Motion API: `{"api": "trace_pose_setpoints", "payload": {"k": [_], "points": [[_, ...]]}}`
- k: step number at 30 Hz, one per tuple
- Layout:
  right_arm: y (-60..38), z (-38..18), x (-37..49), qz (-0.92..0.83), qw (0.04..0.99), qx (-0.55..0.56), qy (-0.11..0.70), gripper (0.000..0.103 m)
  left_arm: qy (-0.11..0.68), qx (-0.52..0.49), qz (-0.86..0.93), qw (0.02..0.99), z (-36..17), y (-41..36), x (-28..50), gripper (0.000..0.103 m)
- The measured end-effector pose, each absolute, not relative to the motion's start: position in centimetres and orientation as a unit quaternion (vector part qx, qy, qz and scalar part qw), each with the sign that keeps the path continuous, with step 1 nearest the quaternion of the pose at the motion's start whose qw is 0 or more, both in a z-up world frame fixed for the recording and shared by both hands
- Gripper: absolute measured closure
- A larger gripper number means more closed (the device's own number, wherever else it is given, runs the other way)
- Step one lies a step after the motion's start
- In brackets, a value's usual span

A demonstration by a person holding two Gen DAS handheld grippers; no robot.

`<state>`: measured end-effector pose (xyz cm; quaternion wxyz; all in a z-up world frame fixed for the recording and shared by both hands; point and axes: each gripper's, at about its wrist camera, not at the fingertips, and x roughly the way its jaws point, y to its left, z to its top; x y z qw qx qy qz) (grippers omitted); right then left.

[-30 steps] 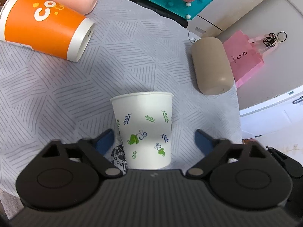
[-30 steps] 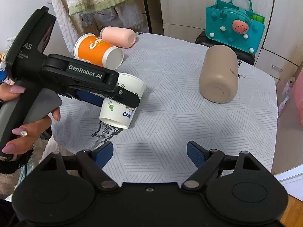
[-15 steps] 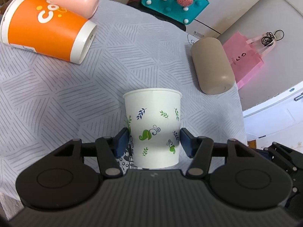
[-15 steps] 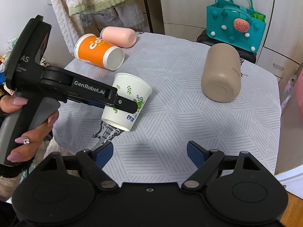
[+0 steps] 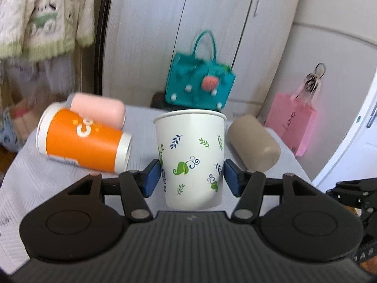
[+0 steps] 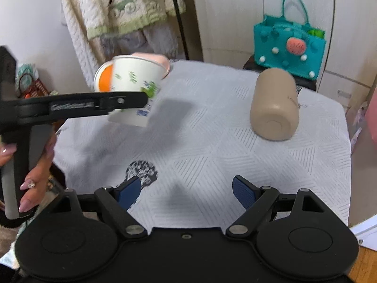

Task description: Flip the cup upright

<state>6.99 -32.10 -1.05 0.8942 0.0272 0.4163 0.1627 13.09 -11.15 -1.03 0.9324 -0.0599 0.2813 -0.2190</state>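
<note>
My left gripper (image 5: 191,176) is shut on a white paper cup with green and blue leaf prints (image 5: 190,155). The cup is held above the table, nearly upright, mouth up. In the right wrist view the same cup (image 6: 134,87) is in the left gripper (image 6: 132,101) at the far left of the table, tilted slightly. My right gripper (image 6: 187,192) is open and empty over the table's near edge.
An orange paper cup (image 5: 82,139) and a pink tumbler (image 5: 99,109) lie on their sides at the back left. A beige tumbler (image 6: 274,105) lies on its side at the right. A grey patterned cloth (image 6: 212,146) covers the table. A teal bag (image 6: 289,40) stands behind.
My left gripper closed on the white cup, lifted it off the cloth and turned it from lying tilted to nearly upright. The right gripper stayed open and barely moved.
</note>
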Motion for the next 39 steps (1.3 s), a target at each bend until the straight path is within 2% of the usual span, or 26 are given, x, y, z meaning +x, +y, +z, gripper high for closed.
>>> {"api": "trace_pose_setpoints", "payload": {"k": [8,14,22,26,29,31,39], "points": [[-30.6,-2.9,6.0,0.165,0.921,0.031,0.352,0.015,0.209,-0.028,-0.225,0.951,-3.2,-11.3,11.2,0.046],[-29.8,-3.8,5.6,0.164,0.926,0.007,0.340,0.015,0.169,0.001,-0.236,0.957,-4.5,-11.9,9.9,0.046],[-30.4,-4.5,4.7,0.153,0.927,0.006,0.342,0.015,0.230,0.026,-0.236,0.944,-7.2,-12.7,9.7,0.046],[-30.7,-4.5,4.5,0.151,0.928,0.010,0.341,0.015,0.227,0.024,-0.240,0.944,-8.3,-12.2,8.7,0.046],[-31.0,-4.6,4.4,0.155,0.927,0.016,0.342,0.015,0.269,0.023,-0.250,0.930,-9.5,-12.1,8.6,0.047],[-31.1,-4.7,4.4,0.156,0.926,0.016,0.343,0.015,0.248,0.043,-0.244,0.937,-10.0,-12.2,7.7,0.048],[-31.1,-4.9,4.7,0.158,0.924,0.018,0.348,0.015,0.257,0.054,-0.259,0.929,-9.0,-12.0,7.3,0.048]]}}
